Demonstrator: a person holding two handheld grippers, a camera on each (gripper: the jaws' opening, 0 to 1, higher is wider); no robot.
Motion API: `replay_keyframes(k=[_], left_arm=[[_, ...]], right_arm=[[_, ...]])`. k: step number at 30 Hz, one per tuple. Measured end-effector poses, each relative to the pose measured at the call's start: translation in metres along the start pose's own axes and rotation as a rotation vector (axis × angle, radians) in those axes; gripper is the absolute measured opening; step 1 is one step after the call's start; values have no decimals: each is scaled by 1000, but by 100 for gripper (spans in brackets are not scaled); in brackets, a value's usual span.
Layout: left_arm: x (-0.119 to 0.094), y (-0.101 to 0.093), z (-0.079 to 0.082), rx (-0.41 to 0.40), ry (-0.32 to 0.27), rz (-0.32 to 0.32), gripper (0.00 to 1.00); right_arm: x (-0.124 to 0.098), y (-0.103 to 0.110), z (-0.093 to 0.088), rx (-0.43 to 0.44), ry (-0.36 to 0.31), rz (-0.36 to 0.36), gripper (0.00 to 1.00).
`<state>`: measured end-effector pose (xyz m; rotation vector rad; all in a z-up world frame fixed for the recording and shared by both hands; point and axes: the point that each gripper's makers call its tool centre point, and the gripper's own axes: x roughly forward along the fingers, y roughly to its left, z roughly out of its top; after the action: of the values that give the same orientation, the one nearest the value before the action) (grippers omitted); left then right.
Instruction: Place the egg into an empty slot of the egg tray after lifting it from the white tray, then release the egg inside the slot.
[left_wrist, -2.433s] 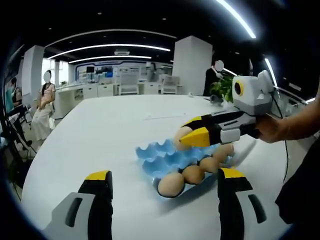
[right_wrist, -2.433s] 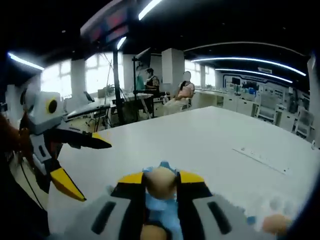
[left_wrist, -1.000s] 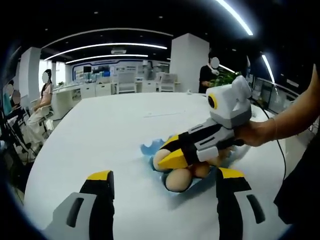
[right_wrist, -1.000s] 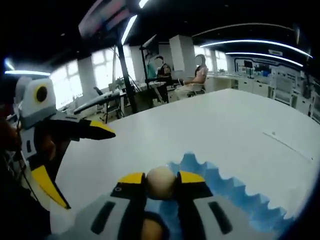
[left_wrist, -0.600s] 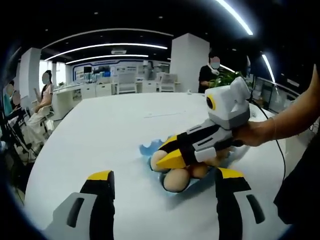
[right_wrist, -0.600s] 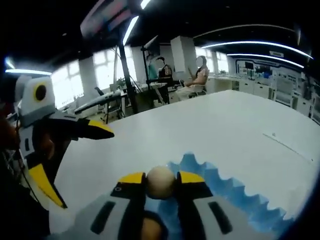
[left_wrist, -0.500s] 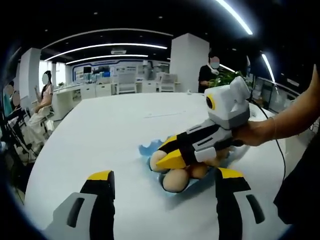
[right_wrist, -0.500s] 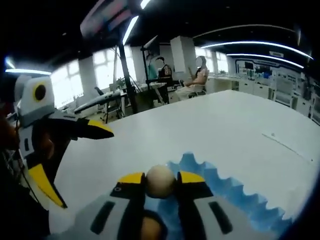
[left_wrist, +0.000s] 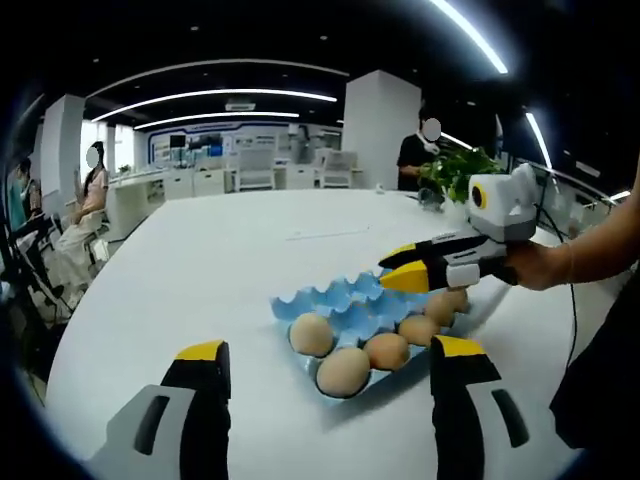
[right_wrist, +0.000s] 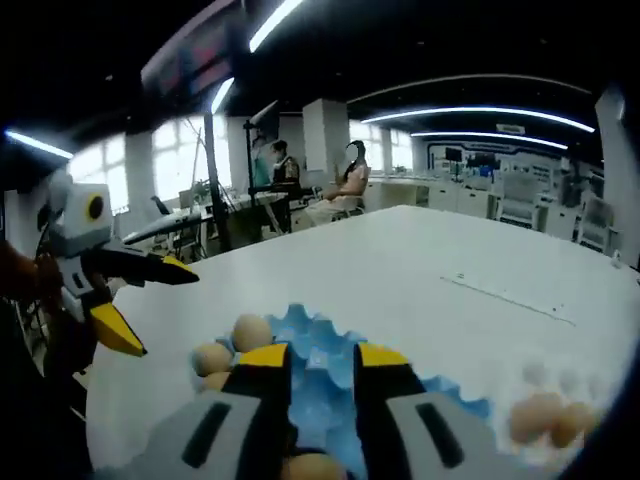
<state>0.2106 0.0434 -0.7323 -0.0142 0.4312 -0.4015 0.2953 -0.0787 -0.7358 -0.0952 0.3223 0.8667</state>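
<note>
Sat in a corner slot of the blue egg tray, at its near-left edge in the left gripper view: the egg, freed of any grip. Just beside it, further eggs along the tray's near row. Rested on the white surface. Hovered above the tray's far right side, held in a hand: the right gripper, jaws narrowly parted around nothing. Seen in its own view likewise, slightly apart, empty, over the tray, with the egg ahead to the left. Stood wide open and empty at the near edge: the left gripper. Lay blurred at right in the right gripper view: more eggs.
</note>
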Motion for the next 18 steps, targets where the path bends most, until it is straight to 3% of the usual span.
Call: replay_keyframes(k=[2, 5, 11, 18], left_arm=[[1, -1, 0, 0, -2, 4, 83], [1, -1, -1, -2, 0, 10, 83], [3, -4, 0, 0, -2, 21, 83], [4, -7, 2, 2, -10, 31, 83]], right_arm=[[-24, -30, -3, -36, -8, -100, 24], [-54, -65, -12, 10, -9, -207, 24], [-98, -117, -37, 55, 30, -383, 24], [-114, -140, -57, 90, 78, -455, 24]])
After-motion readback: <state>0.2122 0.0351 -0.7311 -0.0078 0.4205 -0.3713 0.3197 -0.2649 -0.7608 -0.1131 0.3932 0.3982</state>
